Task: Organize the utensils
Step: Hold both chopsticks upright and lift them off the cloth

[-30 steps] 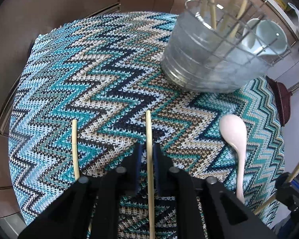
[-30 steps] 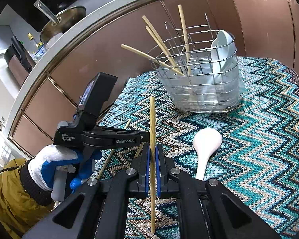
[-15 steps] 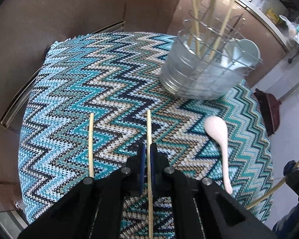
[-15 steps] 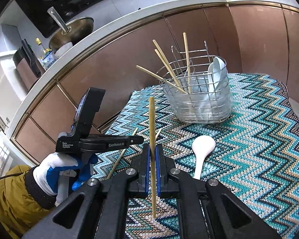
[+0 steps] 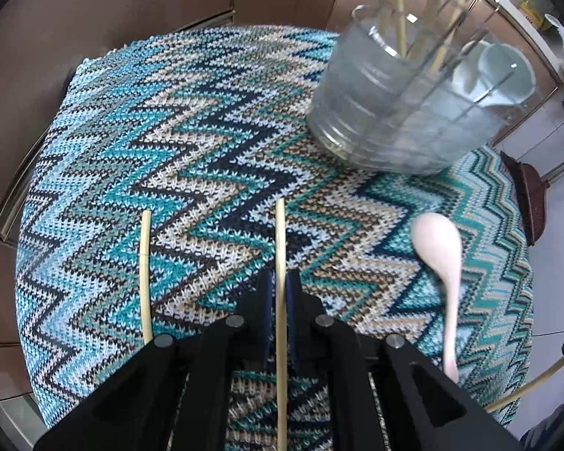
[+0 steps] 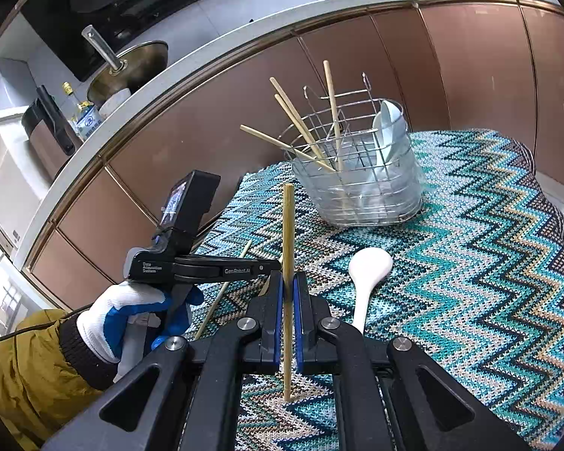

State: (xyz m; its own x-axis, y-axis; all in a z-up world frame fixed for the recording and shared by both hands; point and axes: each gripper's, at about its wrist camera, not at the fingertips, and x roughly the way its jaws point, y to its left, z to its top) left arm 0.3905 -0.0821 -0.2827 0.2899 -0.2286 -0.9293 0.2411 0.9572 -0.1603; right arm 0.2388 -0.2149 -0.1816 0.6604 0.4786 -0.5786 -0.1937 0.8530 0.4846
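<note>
On the left of the zigzag-patterned teal knitted cloth (image 5: pixel 191 143), a loose pale wooden chopstick (image 5: pixel 145 274) lies flat, and it lay there a second ago as well. Just to its right, the left gripper (image 5: pixel 281 285) is clamped on a second pale chopstick (image 5: pixel 281 248) that runs straight out between its blue pads; a second ago this stick lay between jaws that stood apart. In the last half second the jaws have eased slightly apart, yet the stick is still between them. Further right, the pale pink ceramic spoon (image 5: pixel 441 248) rests on the cloth, blurred. Beyond it stands the wire utensil basket with a clear plastic liner (image 5: pixel 394 120), holding several chopsticks and a white spoon; it looks closer than half a second ago.

In the right wrist view, a gloved hand (image 6: pixel 120 319) holds the left gripper at the left. At centre, the right gripper (image 6: pixel 288 300) pinches an upright tan chopstick (image 6: pixel 287 233), as before; the basket sits farther off than a second ago.
</note>
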